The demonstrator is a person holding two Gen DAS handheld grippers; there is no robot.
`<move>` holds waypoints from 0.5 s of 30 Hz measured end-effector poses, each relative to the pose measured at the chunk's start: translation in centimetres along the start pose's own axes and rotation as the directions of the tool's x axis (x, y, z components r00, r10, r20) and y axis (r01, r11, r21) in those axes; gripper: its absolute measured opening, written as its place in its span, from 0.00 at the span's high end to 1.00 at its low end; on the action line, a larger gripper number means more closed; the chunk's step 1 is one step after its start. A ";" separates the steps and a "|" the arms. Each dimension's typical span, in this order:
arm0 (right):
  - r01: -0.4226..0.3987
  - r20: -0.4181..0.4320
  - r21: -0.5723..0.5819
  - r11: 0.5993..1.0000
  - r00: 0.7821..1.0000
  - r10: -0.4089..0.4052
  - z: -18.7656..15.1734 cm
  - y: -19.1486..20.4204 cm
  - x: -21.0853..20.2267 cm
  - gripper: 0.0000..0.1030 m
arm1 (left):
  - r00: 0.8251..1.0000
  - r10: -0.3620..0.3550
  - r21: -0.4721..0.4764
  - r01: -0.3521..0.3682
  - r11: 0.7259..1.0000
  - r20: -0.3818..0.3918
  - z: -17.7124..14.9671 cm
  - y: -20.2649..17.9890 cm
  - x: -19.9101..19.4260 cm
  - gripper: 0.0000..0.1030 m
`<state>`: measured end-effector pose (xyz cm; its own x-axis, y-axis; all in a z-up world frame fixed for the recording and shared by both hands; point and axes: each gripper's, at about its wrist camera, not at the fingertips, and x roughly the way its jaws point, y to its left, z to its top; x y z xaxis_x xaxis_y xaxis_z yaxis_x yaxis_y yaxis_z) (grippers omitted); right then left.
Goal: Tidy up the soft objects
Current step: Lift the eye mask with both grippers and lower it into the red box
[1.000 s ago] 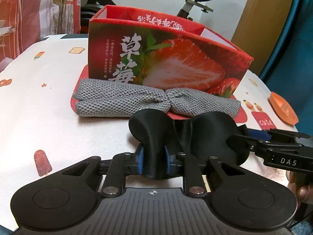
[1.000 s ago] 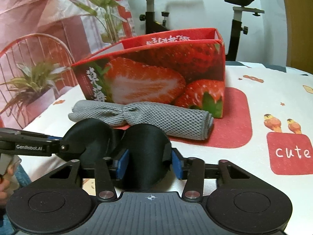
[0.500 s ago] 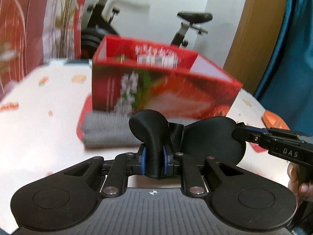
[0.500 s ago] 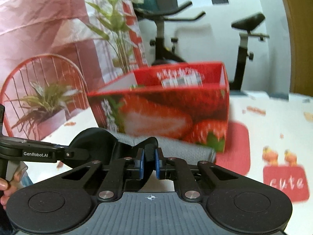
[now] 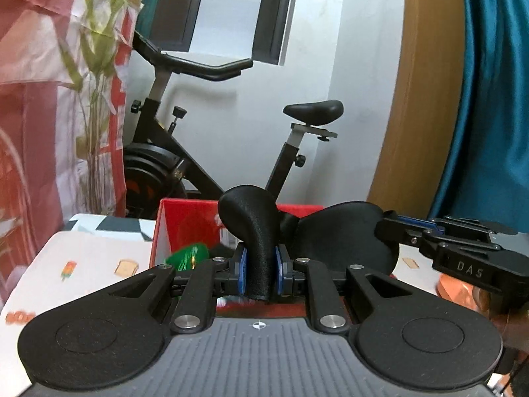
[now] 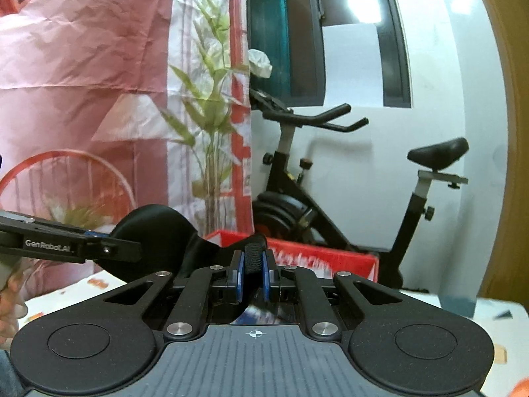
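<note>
- Left gripper [image 5: 259, 269] clamped on one end of a black eye mask [image 5: 251, 231], blue pads pressing its fabric.
- Right gripper [image 6: 253, 276] clamped on the mask's other end, seen at 3 o'clock in the left view.
- Mask stretched between both, held above a red box [image 5: 185, 221].
- Green item [image 5: 186, 256] inside the box, at 9 o'clock of the left jaws.
- Exercise bike [image 6: 330, 205] at 12 o'clock, beyond the table [image 5: 92, 258].

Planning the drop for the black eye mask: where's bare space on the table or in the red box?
Bare: tablecloth left of the strawberry box; in the right wrist view, another patch right of the box. Crowded: a green item sits inside the box, and an orange dish at the table's right edge.
</note>
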<state>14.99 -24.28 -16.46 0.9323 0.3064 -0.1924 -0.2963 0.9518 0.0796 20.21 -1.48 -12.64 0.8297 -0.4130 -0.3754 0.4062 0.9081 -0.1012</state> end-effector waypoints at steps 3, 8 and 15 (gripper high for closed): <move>0.008 -0.022 -0.020 1.000 1.000 -0.009 1.0 -0.4 2.7 0.90 | 0.999 -0.007 -0.009 0.007 1.000 -0.037 1.4 0.4 2.6 0.83; 0.009 -0.107 -0.053 0.999 0.994 -0.015 0.6 -0.9 7.0 0.90 | 0.988 -0.019 -0.031 0.015 0.999 -0.154 1.5 1.1 6.5 0.83; 0.031 -0.239 0.036 0.999 0.971 -0.021 -1.9 -2.7 10.9 0.90 | 0.958 -0.027 -0.078 0.005 0.997 -0.286 -0.3 3.0 10.3 0.83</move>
<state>25.59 -23.47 -20.67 0.8618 0.2815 -0.4219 -0.2600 0.9594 0.1089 29.84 -3.03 -17.07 0.6744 -0.4009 -0.6201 0.3792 0.9086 -0.1750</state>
